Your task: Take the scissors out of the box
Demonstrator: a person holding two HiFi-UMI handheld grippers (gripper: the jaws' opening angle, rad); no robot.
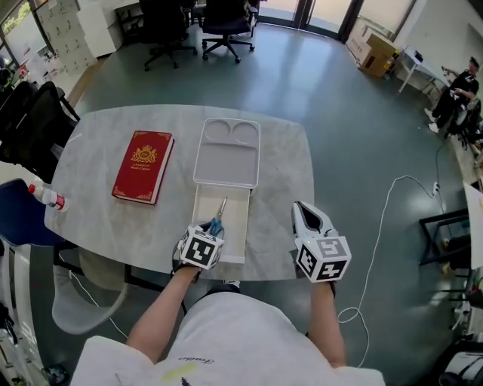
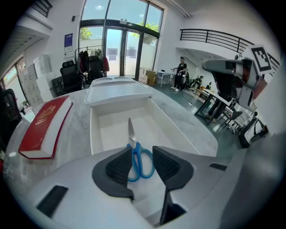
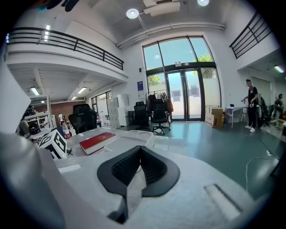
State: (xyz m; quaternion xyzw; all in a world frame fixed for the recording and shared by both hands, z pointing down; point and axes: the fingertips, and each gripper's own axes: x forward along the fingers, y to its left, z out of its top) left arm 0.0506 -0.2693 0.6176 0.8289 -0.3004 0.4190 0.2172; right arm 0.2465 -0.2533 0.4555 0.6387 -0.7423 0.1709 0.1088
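The left hand-held gripper [image 2: 142, 150], jaws spread, hung just over the scissors [image 2: 132, 142], whose blades pointed away from it along the box [image 2: 95, 134].

One pair of blue-handled steel scissors [image 2: 132, 141] straight ahead of the left gripper [image 2: 142, 166]. One open white rectangular box [image 2: 94, 129] around them, one white moulded lid [image 1: 226, 154] just beyond. One red hardcover book with gold crest [image 1: 143, 166] left of that gripper, one small red-capped bottle [image 1: 47, 197] farther left. Two grippers, counting the right gripper [image 3: 139, 153]. One pale marble-look table [image 1: 290, 173]. Two black wheeled office chairs [image 1: 226, 21] far ahead.
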